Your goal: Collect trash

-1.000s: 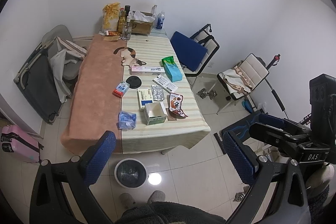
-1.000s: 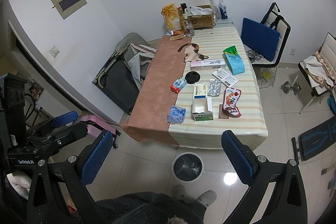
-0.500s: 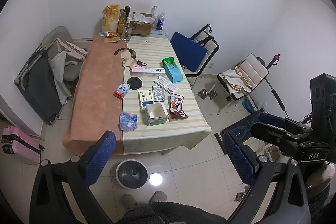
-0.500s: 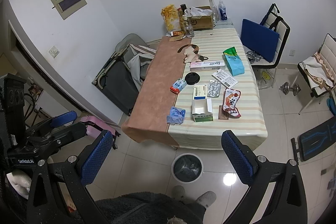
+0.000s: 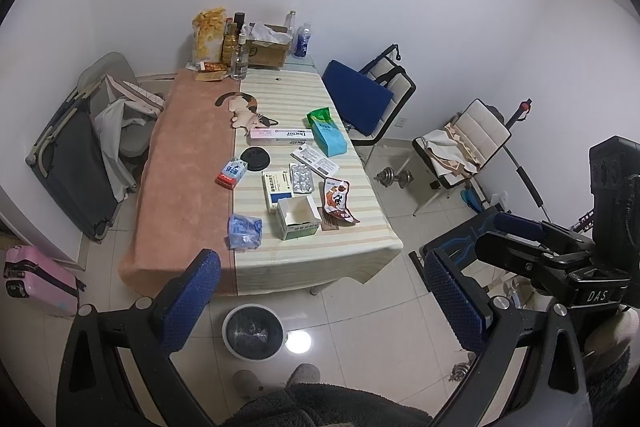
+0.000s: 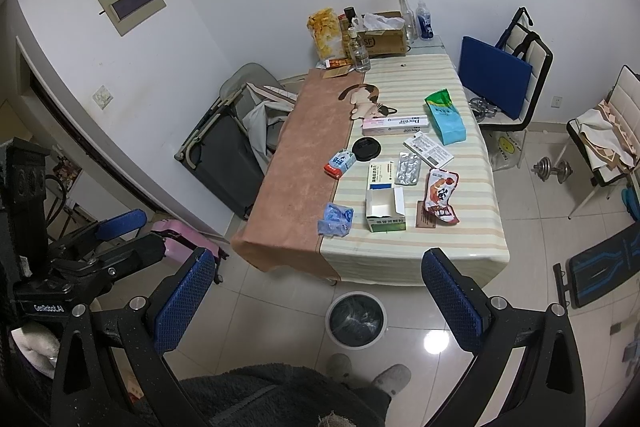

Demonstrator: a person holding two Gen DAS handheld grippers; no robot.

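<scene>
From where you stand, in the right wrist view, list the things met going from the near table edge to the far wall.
Blue crumpled wrapper → black lid → pink Doctor box → cat-shaped toy → cardboard box.

A round white trash bin [image 5: 253, 331] lined with a dark bag stands on the tiled floor just before the counter's near edge. On the counter lie a crumpled blue wrapper [image 5: 244, 231], an open, empty white-and-green box [image 5: 298, 218], a torn red snack packet [image 5: 337, 200] and a silver blister pack [image 5: 301, 178].
</scene>
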